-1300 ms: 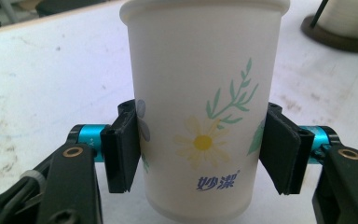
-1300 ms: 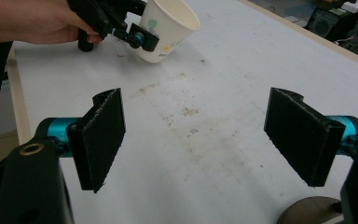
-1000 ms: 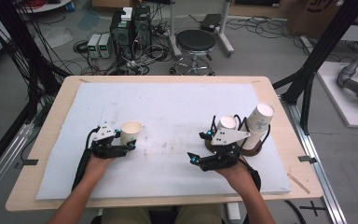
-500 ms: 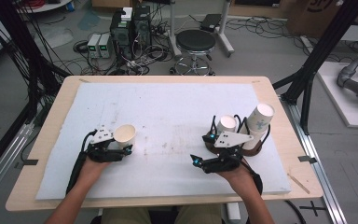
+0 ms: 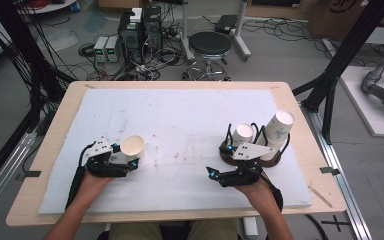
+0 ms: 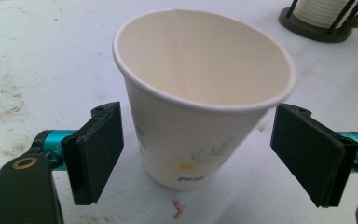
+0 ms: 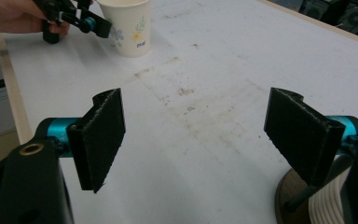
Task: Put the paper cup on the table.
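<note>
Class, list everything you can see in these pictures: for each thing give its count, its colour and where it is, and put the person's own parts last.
Paper cup: one, white with a flower print, upright on the mat between the left gripper's jaws, untouched.
Cup holder: one, dark round base with black rods, on the mat's right side, holding stacks of white cups.
Foam mat: one, white and stained, covering the table.
Table: one, light wood, under the mat.
Stool: one, black seat, on the floor behind the table.
Left gripper: one, black, jaws just opened, either side of the cup.
Right gripper: one, black, open, beside the holder.
Hands: two, at the near edge.
</note>
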`<state>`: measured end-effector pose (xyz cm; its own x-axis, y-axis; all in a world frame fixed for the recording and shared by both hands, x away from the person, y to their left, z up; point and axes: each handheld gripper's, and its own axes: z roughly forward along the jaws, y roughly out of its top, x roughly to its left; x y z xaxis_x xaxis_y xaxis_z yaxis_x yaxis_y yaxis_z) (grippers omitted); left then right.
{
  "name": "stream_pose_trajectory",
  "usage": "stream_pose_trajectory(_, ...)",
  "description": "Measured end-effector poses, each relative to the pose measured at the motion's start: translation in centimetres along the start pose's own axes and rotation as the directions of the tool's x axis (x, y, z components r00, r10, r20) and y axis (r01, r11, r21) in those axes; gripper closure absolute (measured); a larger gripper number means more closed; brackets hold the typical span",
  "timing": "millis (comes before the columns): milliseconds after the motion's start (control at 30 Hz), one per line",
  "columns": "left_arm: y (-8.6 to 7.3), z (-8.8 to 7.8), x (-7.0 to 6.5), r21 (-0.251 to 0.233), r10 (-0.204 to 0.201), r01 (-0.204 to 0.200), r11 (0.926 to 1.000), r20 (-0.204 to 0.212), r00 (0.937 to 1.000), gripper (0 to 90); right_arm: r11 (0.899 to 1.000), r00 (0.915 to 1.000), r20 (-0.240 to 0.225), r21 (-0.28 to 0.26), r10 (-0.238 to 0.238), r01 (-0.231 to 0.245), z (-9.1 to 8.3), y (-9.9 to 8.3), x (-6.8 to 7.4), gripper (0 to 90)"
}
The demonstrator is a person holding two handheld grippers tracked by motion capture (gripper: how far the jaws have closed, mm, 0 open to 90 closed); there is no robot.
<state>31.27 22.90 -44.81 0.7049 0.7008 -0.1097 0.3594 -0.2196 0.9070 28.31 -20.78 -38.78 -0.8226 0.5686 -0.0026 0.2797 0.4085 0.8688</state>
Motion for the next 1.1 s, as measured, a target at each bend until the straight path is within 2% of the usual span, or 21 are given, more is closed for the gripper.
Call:
stream_pose_trajectory(100,0.2,-0.8,-0.2,-0.018,-0.002,0.002,0.9998,0.008,1.0000,17.0,1.000,0.9999,0.009,-0.005,0.009,-0.009,-0.2,-0.3,-0.2,21.0)
stream_pose_trajectory(200,0.2,-1.9,-0.3,-0.029,-0.001,0.001,0.9996,-0.004,1.0000,17.0,1.000,0.9996,0.016,-0.007,0.022,-0.022,-0.4,-0.8,-0.3,21.0)
stream_pose_trajectory(267,0.3,-2.7,-0.3,-0.060,-0.007,0.006,0.9982,-0.009,0.9999,17.0,0.999,0.9992,0.025,-0.013,0.030,-0.030,-0.5,-1.1,-0.5,21.0)
stream_pose_trajectory(400,0.4,-4.4,-0.1,-0.160,-0.028,0.026,0.9868,-0.006,0.9996,17.0,0.998,0.9975,0.038,-0.023,0.059,-0.058,-0.9,-1.8,-0.7,21.0)
stream_pose_trajectory(533,0.5,-5.4,0.1,-0.213,-0.020,0.018,0.9769,-0.007,0.9998,16.5,0.997,0.9955,0.063,-0.037,0.071,-0.069,-1.2,-2.1,-1.1,21.0)
stream_pose_trajectory(633,0.6,-5.5,0.2,-0.228,-0.026,0.024,0.9734,-0.005,0.9996,16.6,0.997,0.9950,0.073,-0.046,0.067,-0.064,-1.5,-2.1,-1.2,21.0)
stream_pose_trajectory(833,0.8,-5.5,-0.1,-0.232,-0.011,0.012,0.9726,0.009,0.9999,17.5,0.996,0.9937,0.085,-0.063,0.074,-0.068,-1.9,-2.3,-1.0,21.0)
stream_pose_trajectory(933,0.8,-5.6,-0.2,-0.244,-0.008,0.011,0.9696,0.013,0.9999,17.8,0.994,0.9926,0.091,-0.076,0.080,-0.074,-2.3,-2.4,-0.7,20.9)
stream_pose_trajectory(1100,0.7,-5.9,-0.5,-0.248,0.002,0.001,0.9687,0.011,0.9999,17.8,0.994,0.9908,0.104,-0.075,0.086,-0.079,-2.8,-2.6,-0.3,21.0)
